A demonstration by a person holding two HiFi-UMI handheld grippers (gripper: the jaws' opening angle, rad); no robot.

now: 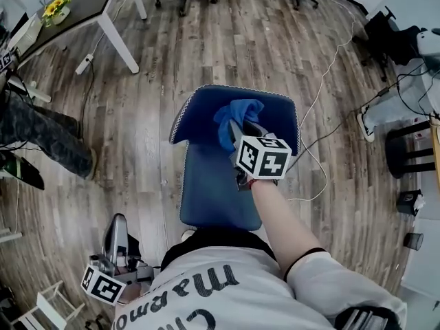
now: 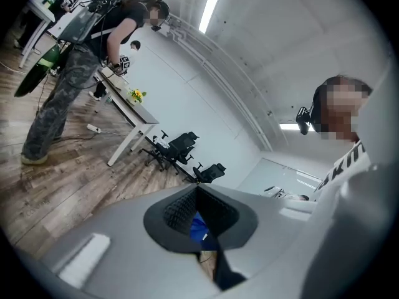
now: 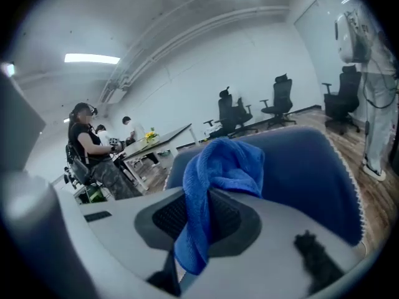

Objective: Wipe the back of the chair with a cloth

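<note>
right gripper [image 1: 238,130]: arm reaching forward, clamping blue cloth [image 1: 239,111] at chair back [image 1: 199,112] top edge
left gripper [image 1: 118,227]: hanging low at side, jaws together, empty

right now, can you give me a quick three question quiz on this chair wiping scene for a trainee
1. True or false: the right tool is shut on the blue microfibre cloth.
2. Pick one. The cloth is held up at: A, the blue padded chair back; B, the wooden floor; C, the dark-topped table.
3. Fill the gap: the left tool, low at the person's side, has its jaws together and holds ____.

Key: 1 true; 2 A; 3 nothing.
</note>
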